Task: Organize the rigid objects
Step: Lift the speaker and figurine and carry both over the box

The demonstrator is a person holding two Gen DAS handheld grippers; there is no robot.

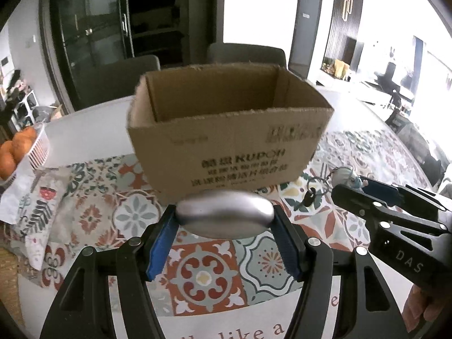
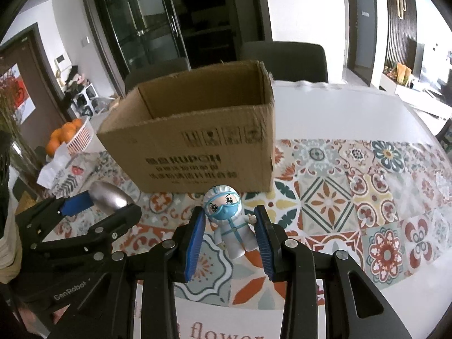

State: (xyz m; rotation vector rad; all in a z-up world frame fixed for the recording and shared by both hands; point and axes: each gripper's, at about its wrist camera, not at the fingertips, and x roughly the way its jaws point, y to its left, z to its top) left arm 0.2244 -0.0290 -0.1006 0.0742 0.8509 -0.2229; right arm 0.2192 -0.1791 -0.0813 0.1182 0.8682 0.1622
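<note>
Left wrist view: the left gripper (image 1: 224,217) pinches a smooth silver oval piece (image 1: 225,212) between its blue pads, with the open cardboard box (image 1: 228,138) at 12 o'clock on the patterned tablecloth (image 1: 203,276). A key ring (image 1: 317,186), seen only here, hangs by the right gripper (image 1: 356,189) at 3 o'clock.

Right wrist view: the right gripper (image 2: 231,223) clamps a small masked figurine (image 2: 227,220), white-suited with blue goggles; the box stands at 12 o'clock.
</note>
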